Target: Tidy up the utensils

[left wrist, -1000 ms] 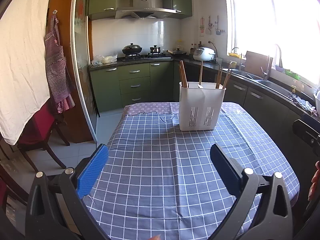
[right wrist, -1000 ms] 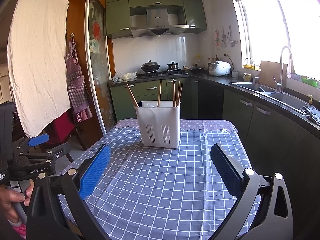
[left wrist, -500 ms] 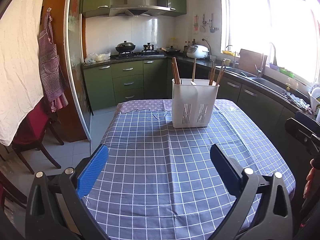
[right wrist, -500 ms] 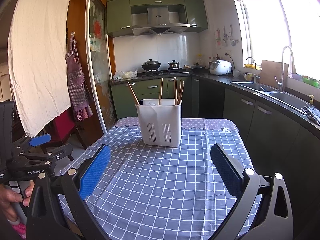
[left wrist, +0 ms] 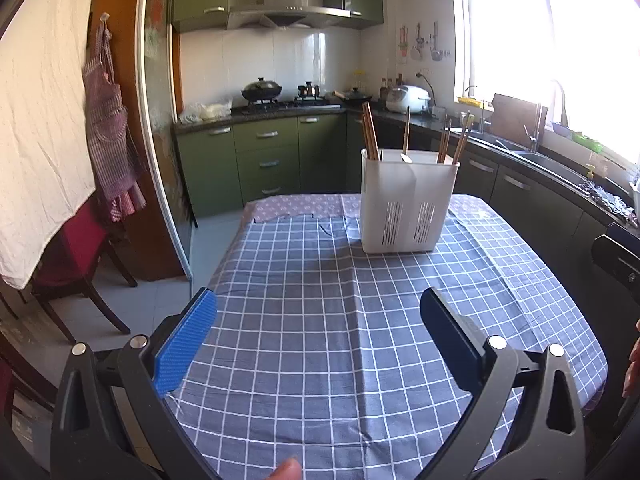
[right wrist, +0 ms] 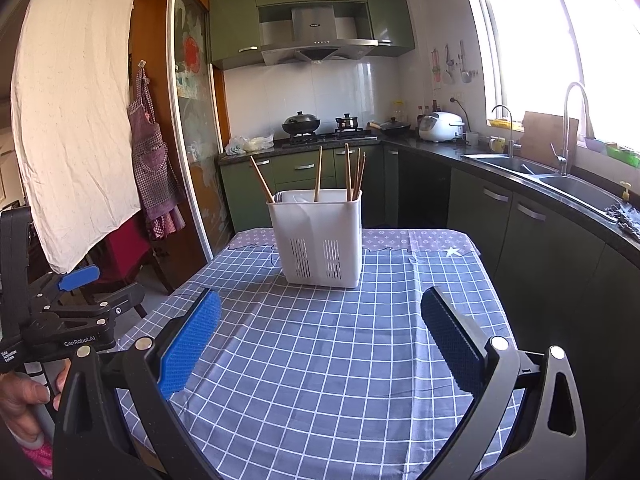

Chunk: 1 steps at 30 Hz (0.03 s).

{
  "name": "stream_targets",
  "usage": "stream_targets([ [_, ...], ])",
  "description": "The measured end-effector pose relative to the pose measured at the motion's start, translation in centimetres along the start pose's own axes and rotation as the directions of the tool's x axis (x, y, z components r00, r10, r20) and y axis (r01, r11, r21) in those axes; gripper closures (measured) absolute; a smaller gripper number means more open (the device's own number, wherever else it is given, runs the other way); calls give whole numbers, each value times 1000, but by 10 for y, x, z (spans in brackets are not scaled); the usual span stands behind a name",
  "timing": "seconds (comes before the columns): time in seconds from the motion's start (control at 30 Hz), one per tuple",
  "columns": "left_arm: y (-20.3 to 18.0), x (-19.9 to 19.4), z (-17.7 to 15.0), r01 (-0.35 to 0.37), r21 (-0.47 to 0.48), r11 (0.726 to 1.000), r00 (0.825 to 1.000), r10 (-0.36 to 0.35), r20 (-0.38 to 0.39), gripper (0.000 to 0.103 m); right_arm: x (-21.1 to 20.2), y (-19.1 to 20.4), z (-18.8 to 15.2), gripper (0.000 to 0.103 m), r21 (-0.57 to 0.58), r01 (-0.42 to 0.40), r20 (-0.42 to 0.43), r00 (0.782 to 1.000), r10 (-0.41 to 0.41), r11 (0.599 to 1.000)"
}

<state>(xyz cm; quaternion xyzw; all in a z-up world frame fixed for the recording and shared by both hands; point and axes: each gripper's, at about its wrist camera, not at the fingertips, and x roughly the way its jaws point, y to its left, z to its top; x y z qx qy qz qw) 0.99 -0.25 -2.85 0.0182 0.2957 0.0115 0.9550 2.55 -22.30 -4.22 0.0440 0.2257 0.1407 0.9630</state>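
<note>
- Swinging a little since the earlier frames, the left wrist view is now carrying the white utensil holder (left wrist: 409,204) higher and further toward 1 o'clock, while the right wrist view is barely shifting; the holder itself is standing in the same spot on the checked tablecloth (left wrist: 320,340).
- That change is reading as camera drift only, so it is doing nothing for the task: no utensil is changing place.
- Left gripper (left wrist: 318,332) is hanging above the near end of the table with its tongs spread wide apart and nothing between them.
- Right gripper (right wrist: 320,330) is hovering the same way, tongs wide apart and empty, with the holder sitting at 12 o'clock beyond it.
- Wooden chopsticks (right wrist: 352,172) are standing upright or leaning in the holder, spread over its compartments: one leaning out at the left corner, one near the middle, a small bunch at the right. A pale flat piece is showing just above the rim, too small to name.
- No loose utensil is lying on the cloth in either view.
- This layout is fitting two stages equally: chopsticks scattered across compartments and waiting to be gathered, or utensils already dropped in with both grippers pulled clear.
- A hand (right wrist: 24,396) is gripping the left tool's handle at 8 o'clock in the right wrist view.
</note>
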Motion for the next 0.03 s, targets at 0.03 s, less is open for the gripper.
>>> stream_targets([
  [0.03, 3, 10, 0, 6, -13, 1000, 1000, -7, -25, 6, 5, -2, 0, 4, -2, 5, -8, 1000, -5, 1000],
])
